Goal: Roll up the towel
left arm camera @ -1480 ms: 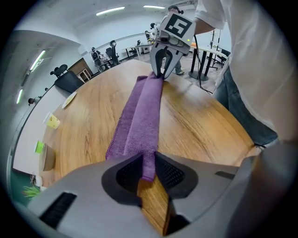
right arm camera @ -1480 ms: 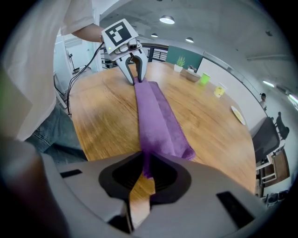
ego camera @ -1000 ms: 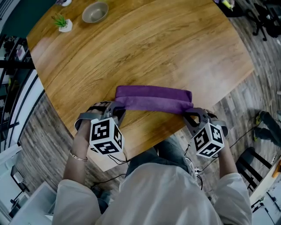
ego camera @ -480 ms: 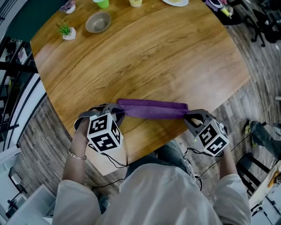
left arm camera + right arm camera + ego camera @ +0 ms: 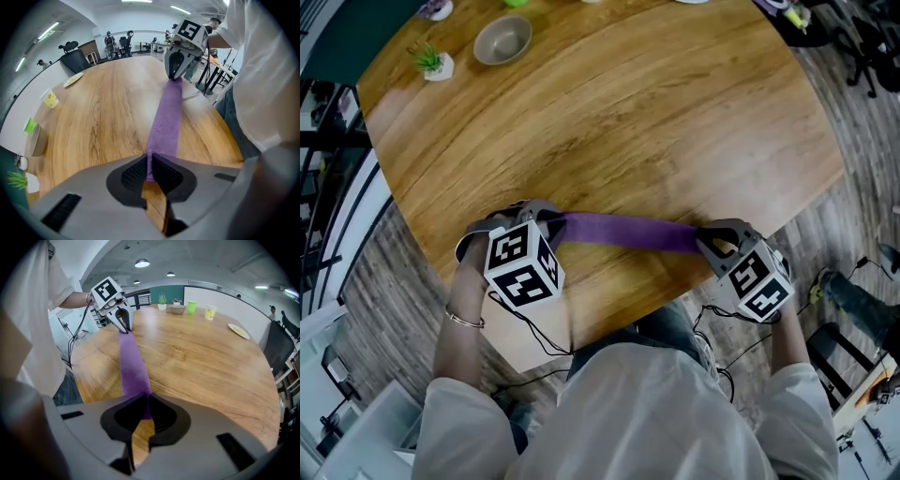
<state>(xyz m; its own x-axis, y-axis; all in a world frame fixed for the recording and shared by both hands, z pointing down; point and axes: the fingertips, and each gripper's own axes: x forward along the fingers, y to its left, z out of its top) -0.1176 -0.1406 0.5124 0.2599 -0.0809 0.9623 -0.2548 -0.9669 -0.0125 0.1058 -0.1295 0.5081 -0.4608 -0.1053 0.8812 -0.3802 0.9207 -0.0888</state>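
jaws of left gripper (image 5: 148, 165) are pinched tight on one end of the purple towel (image 5: 628, 232); right gripper (image 5: 144, 409) is clamped likewise on the opposite end. towel is drawn into a narrow taut band between the two, along the near edge of the round wooden table (image 5: 628, 112). bowl (image 5: 502, 39) and small potted plant (image 5: 431, 62) are noted at the far left, well apart from the towel.
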